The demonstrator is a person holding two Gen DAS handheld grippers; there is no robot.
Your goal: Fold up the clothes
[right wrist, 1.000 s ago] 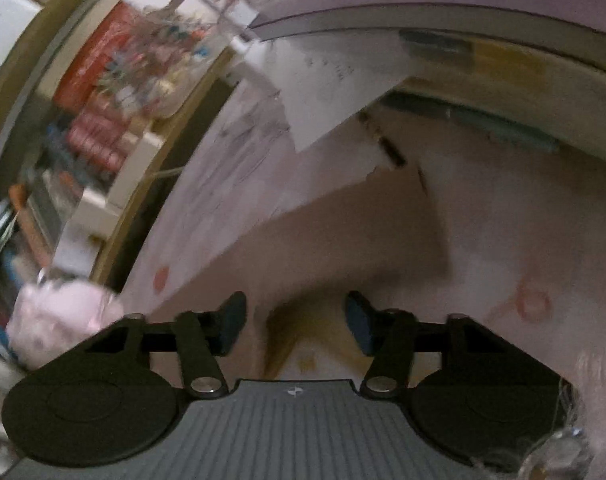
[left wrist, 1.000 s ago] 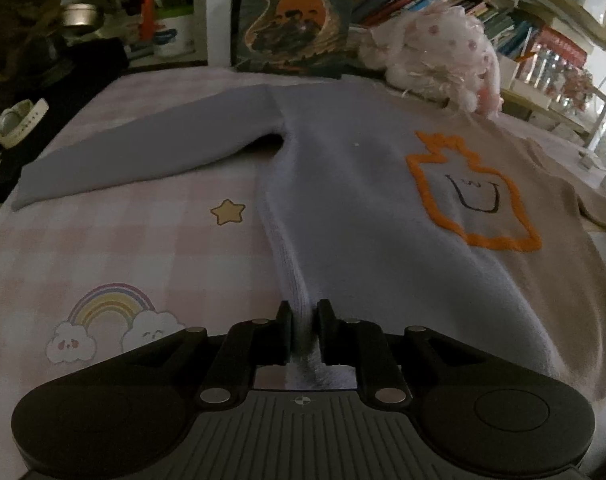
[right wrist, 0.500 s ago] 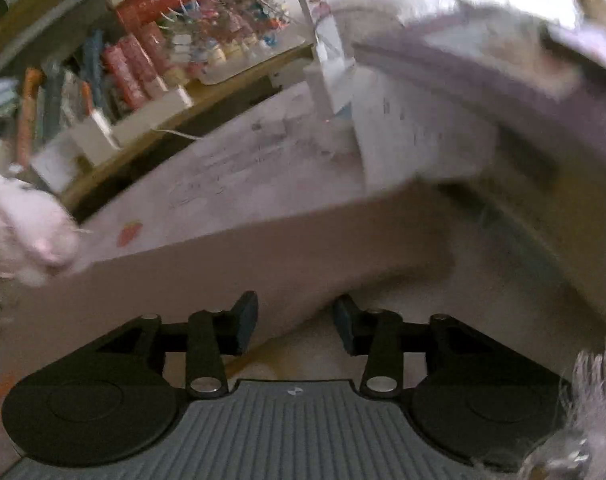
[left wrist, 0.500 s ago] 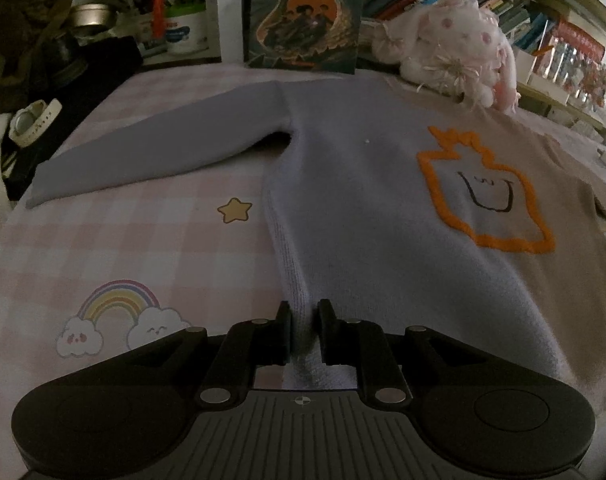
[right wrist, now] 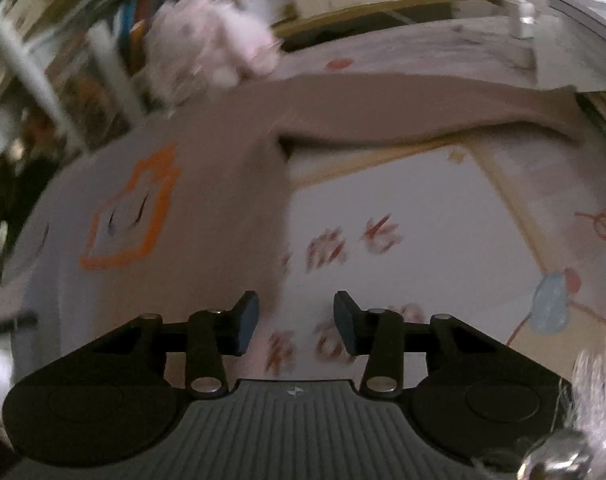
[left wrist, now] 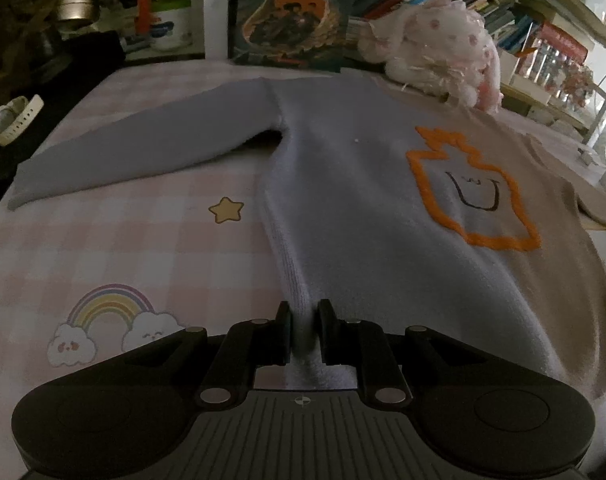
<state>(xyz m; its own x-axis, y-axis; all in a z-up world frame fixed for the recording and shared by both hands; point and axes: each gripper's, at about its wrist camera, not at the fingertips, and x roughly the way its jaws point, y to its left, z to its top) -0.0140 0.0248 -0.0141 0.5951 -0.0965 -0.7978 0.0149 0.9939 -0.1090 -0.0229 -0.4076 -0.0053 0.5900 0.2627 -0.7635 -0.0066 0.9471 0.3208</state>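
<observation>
A grey-lilac sweater with an orange outlined figure lies flat on the pink checked sheet, its left sleeve stretched out to the side. My left gripper is shut on the sweater's lower left hem corner. In the blurred right wrist view the sweater fills the left half and its right sleeve runs across the top. My right gripper hovers over the printed sheet just beside the sweater's right edge. Its jaws are closing, with nothing between them.
A pink plush toy and a large illustrated book stand at the far edge, in front of bookshelves. A white watch lies on dark things at the left. White paper covers the right sleeve's end.
The right gripper has swung and rolled from the sleeve end toward the sweater's body, which now shows at its left. The left gripper has kept its hold without moving.
</observation>
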